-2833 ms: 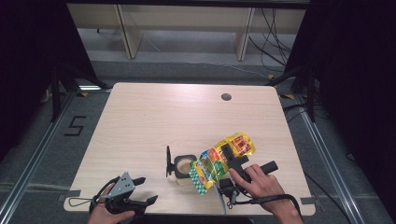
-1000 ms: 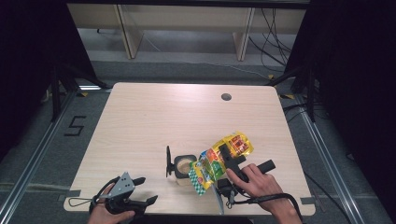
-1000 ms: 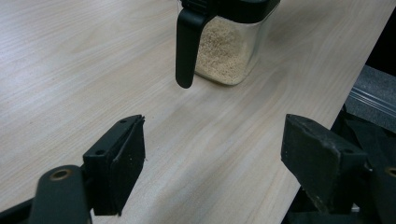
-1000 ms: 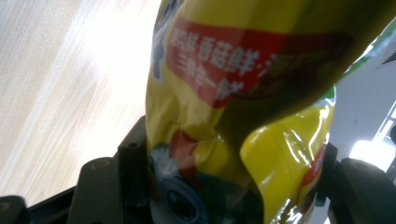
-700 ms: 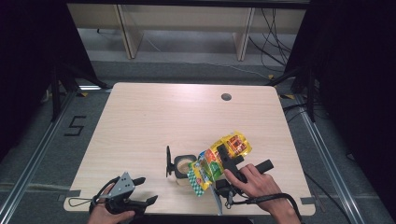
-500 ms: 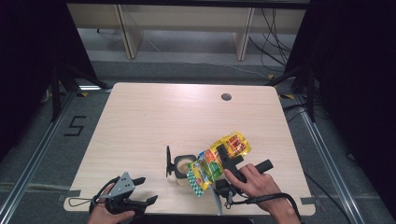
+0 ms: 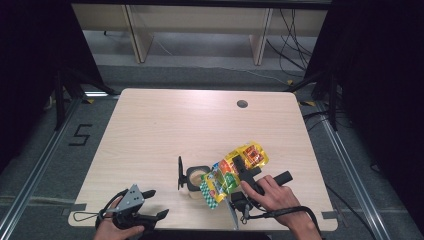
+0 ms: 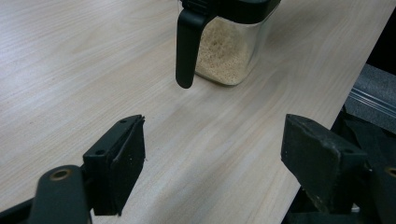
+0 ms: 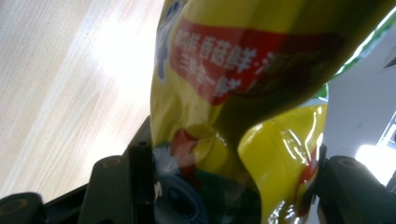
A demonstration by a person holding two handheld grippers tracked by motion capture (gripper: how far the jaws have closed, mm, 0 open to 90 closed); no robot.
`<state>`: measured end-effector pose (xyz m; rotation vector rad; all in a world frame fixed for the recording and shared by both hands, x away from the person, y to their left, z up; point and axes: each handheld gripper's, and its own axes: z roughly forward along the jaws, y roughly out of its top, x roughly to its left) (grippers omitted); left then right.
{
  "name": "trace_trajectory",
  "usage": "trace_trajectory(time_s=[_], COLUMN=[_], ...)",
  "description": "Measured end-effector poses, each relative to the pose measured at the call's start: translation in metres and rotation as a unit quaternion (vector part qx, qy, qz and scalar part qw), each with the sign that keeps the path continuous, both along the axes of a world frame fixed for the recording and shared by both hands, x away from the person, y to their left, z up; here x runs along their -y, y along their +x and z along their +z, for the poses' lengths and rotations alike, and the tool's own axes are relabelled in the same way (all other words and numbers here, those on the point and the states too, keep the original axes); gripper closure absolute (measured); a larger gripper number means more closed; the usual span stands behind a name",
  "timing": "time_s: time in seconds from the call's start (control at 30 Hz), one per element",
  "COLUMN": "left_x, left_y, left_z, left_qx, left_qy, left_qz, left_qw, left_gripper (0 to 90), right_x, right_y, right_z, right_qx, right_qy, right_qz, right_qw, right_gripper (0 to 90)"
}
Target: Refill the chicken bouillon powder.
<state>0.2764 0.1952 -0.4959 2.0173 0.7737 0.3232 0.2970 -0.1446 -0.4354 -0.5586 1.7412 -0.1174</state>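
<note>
The right gripper's (image 7: 239, 169) closing fingers (image 9: 116, 186) apparently clamp the yellow snack bag (image 9: 243, 107) between them.

Open jaws — jar (image 8: 229, 51) on table (image 8: 70, 70)

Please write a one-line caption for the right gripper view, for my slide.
Right gripper closing on a yellow snack bag above the wooden table.
</note>
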Motion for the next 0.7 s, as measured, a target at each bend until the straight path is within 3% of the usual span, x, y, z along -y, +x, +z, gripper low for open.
trace_trajectory(time_s=[0.13, 0.2, 0.27, 0.4, 0.43, 0.57, 0.6, 0.7], left_x=[0.0004, 0.0002, 0.0002, 0.0002, 0.0011, 0.0006, 0.0004, 0.0002], left_y=[-0.0004, -0.0004, -0.0003, -0.0005, -0.0017, -0.0011, -0.0008, -0.0004], left_z=[0.0000, 0.0002, 0.0002, 0.0003, -0.0001, 0.0001, 0.0002, 0.0002], left_qx=[0.000, -0.001, -0.001, -0.001, -0.009, -0.006, -0.004, -0.001], left_qy=[-0.004, -0.004, -0.004, -0.004, -0.011, -0.008, -0.006, -0.004], left_qz=[0.003, 0.001, 0.002, 0.001, 0.009, 0.007, 0.004, 0.001], left_qw=[1.0000, 1.0000, 1.0000, 1.0000, 0.9999, 0.9999, 1.0000, 1.0000], left_gripper=[21.6, 21.6, 21.6, 21.6, 21.6, 21.6, 21.6, 21.6], right_x=[-0.0003, 0.0019, 0.0005, 0.0003, 0.0003, 0.0007, 0.0022, 0.0022], right_y=[0.0002, -0.0019, -0.0010, -0.0016, -0.0016, -0.0012, -0.0017, -0.0016], right_z=[0.0013, 0.0012, 0.0033, 0.0042, 0.0039, 0.0034, 0.0019, 0.0032], right_qx=[0.001, 0.002, 0.005, 0.005, 0.004, 0.002, -0.001, 0.001], right_qy=[-0.004, 0.004, -0.001, -0.001, -0.001, -0.003, 0.010, 0.003], right_qz=[0.006, -0.011, 0.005, 0.006, 0.006, 0.006, -0.001, 0.002], right_qw=[1.0000, 0.9999, 1.0000, 1.0000, 1.0000, 1.0000, 1.0000, 1.0000], right_gripper=[43.1, 43.1, 43.1, 43.1, 43.1, 43.1, 43.1, 43.1])
